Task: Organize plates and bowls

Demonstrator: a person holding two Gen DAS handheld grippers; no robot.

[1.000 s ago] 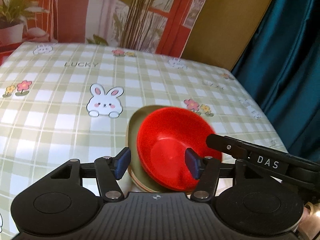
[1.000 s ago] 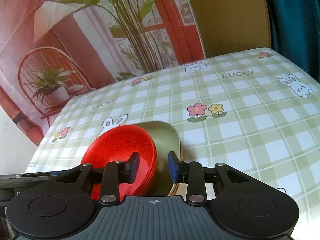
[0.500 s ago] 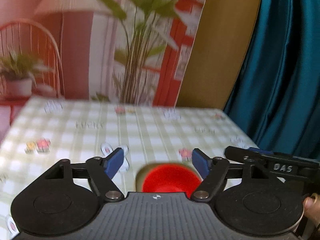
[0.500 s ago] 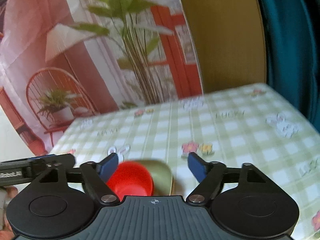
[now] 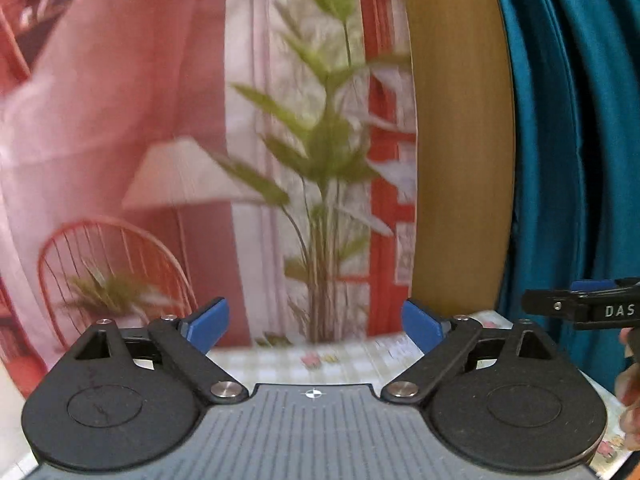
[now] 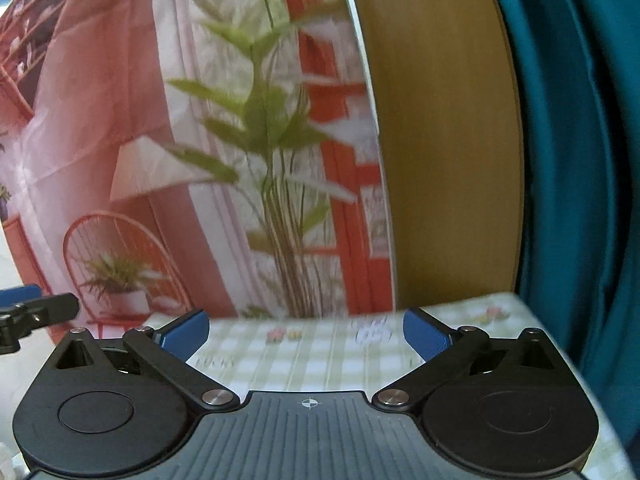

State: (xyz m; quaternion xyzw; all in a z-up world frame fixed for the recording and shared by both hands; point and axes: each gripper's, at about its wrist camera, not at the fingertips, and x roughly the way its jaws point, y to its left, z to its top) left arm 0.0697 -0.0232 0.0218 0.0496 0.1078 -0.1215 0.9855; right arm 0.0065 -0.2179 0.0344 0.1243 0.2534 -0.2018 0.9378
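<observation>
Plates and bowls lie outside both wrist views at this moment, so their place cannot be told; only the far strip of the checked tabletop (image 6: 320, 356) shows, with small flower prints and blurred lettering on its cloth.

Left hand-held gripper (image 5: 316, 326): its jaws are opening, the blue pads (image 5: 210, 324) stand wide apart, and nothing sits between them but the tabletop's far edge (image 5: 320, 360); at 3 o'clock in this view juts the black tip of the other tool, marked DAS, with fingertips of a hand (image 5: 630, 396) just below it at the frame edge.

Right hand-held gripper (image 6: 306, 332): its jaws are opening too, pads (image 6: 188, 336) spread to the sides, nothing between them except bare checked cloth; at 9 o'clock the left tool's black and blue tip pokes in.

Beyond the tabletop, at 12 o'clock, hangs a printed backdrop (image 6: 120, 140) with a tall green plant, a lamp, a red wire chair and a red window frame; toward 1 o'clock stands a plain wooden panel (image 6: 440, 140); at 3 o'clock falls a teal curtain (image 6: 580, 160). Both views are somewhat blurred.
</observation>
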